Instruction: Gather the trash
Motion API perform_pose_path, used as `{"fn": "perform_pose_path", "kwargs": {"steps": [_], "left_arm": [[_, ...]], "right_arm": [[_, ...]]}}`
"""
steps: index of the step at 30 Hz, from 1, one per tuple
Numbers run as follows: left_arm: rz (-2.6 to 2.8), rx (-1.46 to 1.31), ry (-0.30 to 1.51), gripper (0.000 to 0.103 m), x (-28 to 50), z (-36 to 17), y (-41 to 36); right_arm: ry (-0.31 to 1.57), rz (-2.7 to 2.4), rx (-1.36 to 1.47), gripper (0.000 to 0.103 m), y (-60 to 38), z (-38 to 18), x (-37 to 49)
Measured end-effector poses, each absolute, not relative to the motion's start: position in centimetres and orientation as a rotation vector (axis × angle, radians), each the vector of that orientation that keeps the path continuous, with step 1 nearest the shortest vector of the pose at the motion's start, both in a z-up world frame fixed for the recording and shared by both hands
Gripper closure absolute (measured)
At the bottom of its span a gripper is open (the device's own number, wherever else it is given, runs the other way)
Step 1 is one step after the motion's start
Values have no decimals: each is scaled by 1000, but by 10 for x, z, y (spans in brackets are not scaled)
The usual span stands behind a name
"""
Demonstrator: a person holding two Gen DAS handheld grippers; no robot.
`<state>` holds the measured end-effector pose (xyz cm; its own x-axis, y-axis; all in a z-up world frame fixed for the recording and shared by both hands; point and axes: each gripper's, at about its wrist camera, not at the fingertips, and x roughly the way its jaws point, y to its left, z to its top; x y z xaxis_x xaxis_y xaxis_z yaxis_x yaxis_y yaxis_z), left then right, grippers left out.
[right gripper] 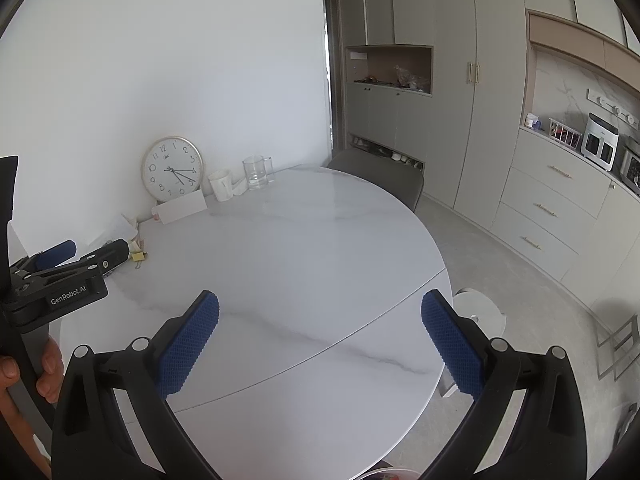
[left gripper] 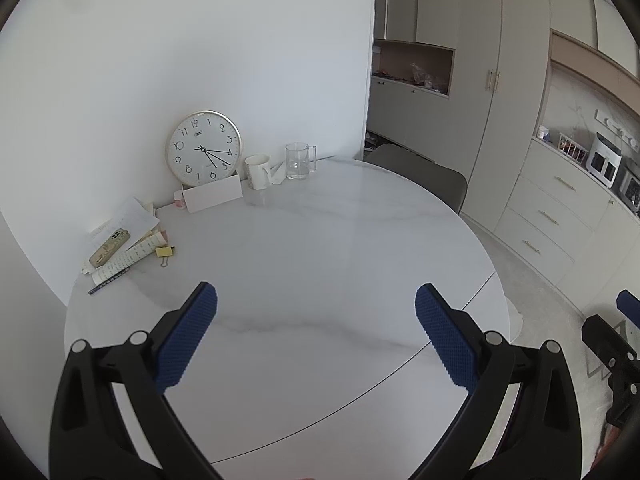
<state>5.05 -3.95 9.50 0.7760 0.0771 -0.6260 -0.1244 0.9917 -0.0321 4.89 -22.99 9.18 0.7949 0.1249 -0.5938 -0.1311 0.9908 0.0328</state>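
Both the left gripper [left gripper: 316,336] and right gripper [right gripper: 320,340] are being held spread, empty, above the marble table [left gripper: 320,240]; the crumpled paper [left gripper: 278,176] beside the glass mug [left gripper: 299,161], possibly trash, should be approached low.

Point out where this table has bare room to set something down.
The table is bare across its middle and near edge, under both open grippers. The crowding is along the wall: clock, white mug, glass mug, and the paper pile at left.

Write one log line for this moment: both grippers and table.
left gripper: open, empty | right gripper: open, empty | table: no trash grasped
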Motion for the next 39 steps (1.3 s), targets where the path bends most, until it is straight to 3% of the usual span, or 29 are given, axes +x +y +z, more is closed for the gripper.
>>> {"fn": "perform_pose_path", "kwargs": {"steps": [39], "left_arm": [[91, -38, 650, 8, 56, 87, -49]], "right_arm": [[679, 129, 7, 2, -234, 80, 56]]}}
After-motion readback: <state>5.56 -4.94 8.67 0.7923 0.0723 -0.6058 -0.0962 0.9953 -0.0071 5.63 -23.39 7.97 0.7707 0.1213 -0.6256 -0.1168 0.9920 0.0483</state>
